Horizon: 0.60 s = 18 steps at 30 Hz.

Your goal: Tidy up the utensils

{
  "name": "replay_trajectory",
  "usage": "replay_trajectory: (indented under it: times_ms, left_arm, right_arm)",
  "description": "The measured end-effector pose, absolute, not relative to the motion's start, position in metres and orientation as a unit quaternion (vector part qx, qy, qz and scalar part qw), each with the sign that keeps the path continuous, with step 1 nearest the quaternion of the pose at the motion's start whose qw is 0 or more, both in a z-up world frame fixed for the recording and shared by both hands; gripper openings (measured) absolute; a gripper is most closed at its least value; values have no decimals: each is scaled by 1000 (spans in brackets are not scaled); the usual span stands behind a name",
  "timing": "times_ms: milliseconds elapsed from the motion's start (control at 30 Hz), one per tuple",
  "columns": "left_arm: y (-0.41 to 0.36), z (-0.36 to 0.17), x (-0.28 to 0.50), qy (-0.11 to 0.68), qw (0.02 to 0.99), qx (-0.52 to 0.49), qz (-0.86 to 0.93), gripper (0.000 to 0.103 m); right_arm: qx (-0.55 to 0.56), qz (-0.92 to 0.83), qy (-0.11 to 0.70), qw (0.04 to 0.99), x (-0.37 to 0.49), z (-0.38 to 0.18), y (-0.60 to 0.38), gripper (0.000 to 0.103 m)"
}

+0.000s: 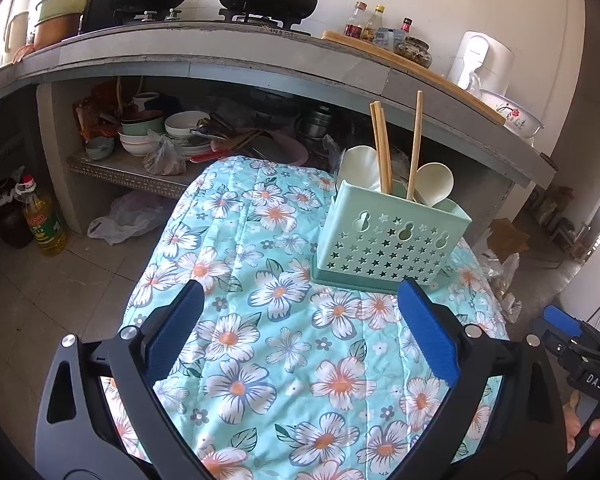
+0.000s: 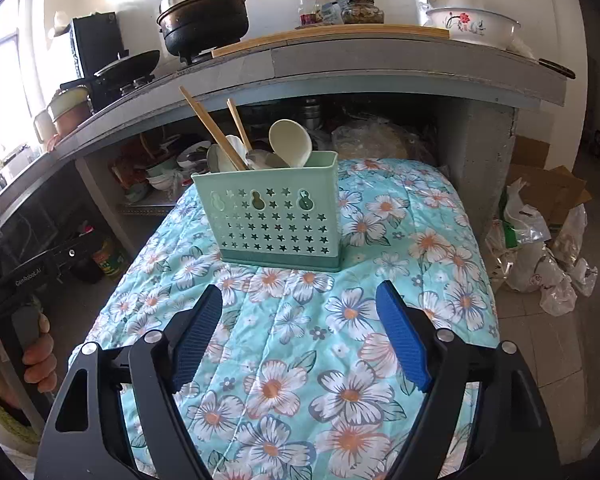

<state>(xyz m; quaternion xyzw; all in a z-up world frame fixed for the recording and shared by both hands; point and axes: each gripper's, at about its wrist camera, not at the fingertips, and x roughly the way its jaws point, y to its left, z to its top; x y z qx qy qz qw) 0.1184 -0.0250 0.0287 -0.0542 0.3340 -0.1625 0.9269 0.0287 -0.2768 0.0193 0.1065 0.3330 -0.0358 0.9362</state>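
The mint-green perforated plastic utensil caddy (image 2: pixel 276 216), holding wooden chopsticks (image 2: pixel 214 130) and pale spoons (image 2: pixel 290 142), stands on the soft floral quilted cover (image 2: pixel 300 360). Both tools, left (image 1: pixel 300 336) and right (image 2: pixel 300 332), gape empty before it; a nudge could topple it.

the mint-green plastic utensil caddy (image 2: pixel 278 220) looks smooth and faintly glossy, its front pierced with star-shaped holes. the pale wooden chopsticks (image 1: pixel 381 148) in it are matt and bare; the cream plastic spoons (image 2: pixel 290 142) are satiny. beneath lies a quilted turquoise floral cloth (image 1: pixel 284 352) — soft, stitched, matt. the blue gripper pads (image 2: pixel 400 340) are ribbed, rubbery-looking, on matt black plastic arms with shiny metal pins.
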Motion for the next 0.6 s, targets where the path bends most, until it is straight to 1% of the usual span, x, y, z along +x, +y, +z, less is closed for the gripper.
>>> replay_trajectory:
  times_ms: [133,300,500,600]
  left_arm:
    - [-31,35,108,329,935,-26,-131,95]
    - [-39,42,99,322,939,3,-125,95]
    - [-33,47,93,307,937,-41,-159,95]
    - [-34,49,93,305,941,-38,-140,95]
  right_arm:
    - [107,-58,328,937,21,20,-275,87]
    - [85,-83,332,936,19,22,-269,90]
    - [70,-96,323,939,18,28,-262,96]
    - [64,-98,325,938,19,28,-259,96]
